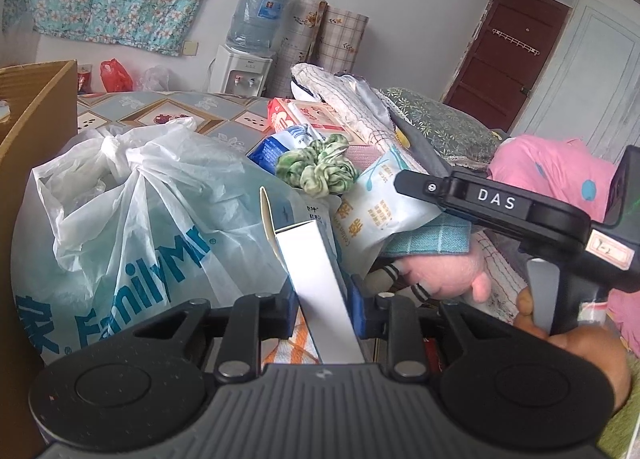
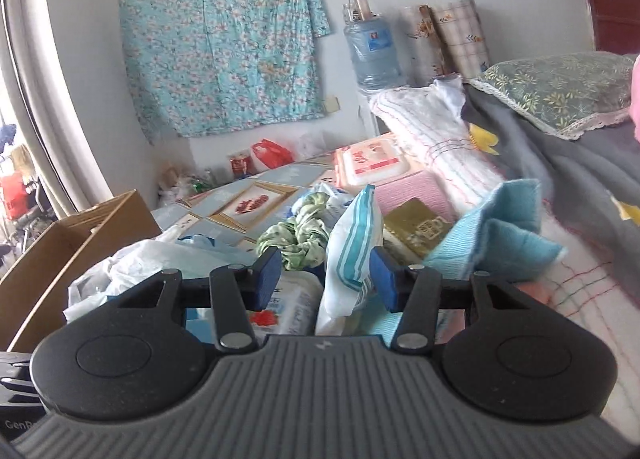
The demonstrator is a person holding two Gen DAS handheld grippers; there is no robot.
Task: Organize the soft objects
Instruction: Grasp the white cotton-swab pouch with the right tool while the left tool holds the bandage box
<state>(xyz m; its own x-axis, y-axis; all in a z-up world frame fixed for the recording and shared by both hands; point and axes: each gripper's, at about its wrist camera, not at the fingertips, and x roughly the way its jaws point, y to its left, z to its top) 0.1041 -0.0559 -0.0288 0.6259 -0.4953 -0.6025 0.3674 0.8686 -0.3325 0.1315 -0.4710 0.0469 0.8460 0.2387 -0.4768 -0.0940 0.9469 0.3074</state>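
My left gripper (image 1: 322, 299) is shut on a long white carton (image 1: 320, 283), which stands tilted between the blue pads. Behind it lie a white FamilyMart plastic bag (image 1: 140, 219), a green scrunchie (image 1: 320, 167) and a white soft pack (image 1: 376, 215). A hand holds my right gripper at the right of the left wrist view, one of its fingers (image 1: 420, 187) above that pack. In the right wrist view the right gripper (image 2: 326, 275) is open. The white, blue-striped pack (image 2: 352, 255) stands between its jaws, against the right pad and apart from the left pad.
A cardboard box (image 1: 36, 119) stands at the left. The pile holds a folded blue cloth (image 2: 496, 235), pink cloth (image 2: 412, 191), wipes pack (image 2: 372, 163), gold packet (image 2: 420, 227) and pink plush toy (image 1: 452, 275). A grey blanket (image 2: 540, 155) and pillow (image 2: 560, 87) lie right.
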